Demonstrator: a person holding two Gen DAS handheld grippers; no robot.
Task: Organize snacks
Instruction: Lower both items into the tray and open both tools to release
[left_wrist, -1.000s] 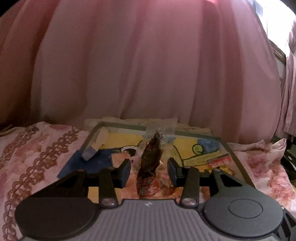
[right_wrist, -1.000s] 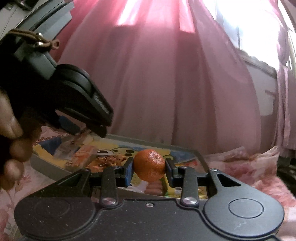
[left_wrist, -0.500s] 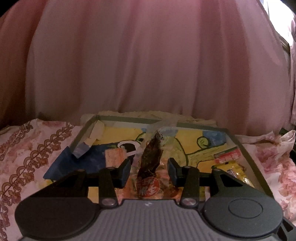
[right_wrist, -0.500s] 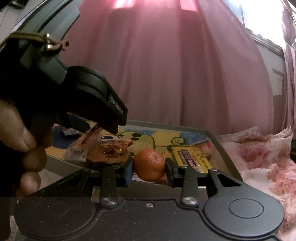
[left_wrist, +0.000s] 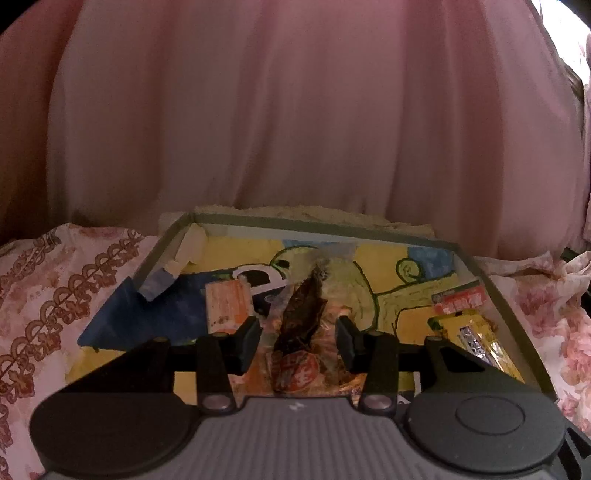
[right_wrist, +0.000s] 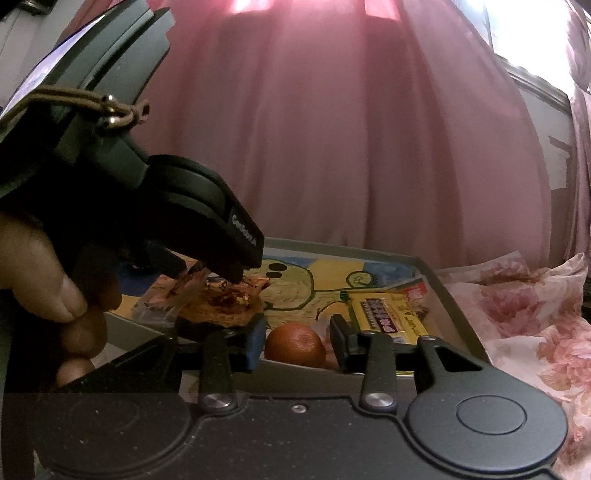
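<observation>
My left tongs sit half open astride the clear dried-snack packet, its long axis running straight away from me over the tray, pads not visibly pressing it. To the right, my right tongs bracket the orange, which seems to rest on the tray floor; the gaps suggest it is released.

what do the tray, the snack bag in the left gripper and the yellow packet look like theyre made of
Tray: probably sheet metal or hard plastic, with a thin, straight grey rim and a printed cartoon floor.
Snack bag between the left gripper's fingers: clear glossy plastic film, since its dark contents show through and it crinkles.
Yellow packet: shiny printed wrapper, likely plastic or foil; a silvery patch glints.
</observation>
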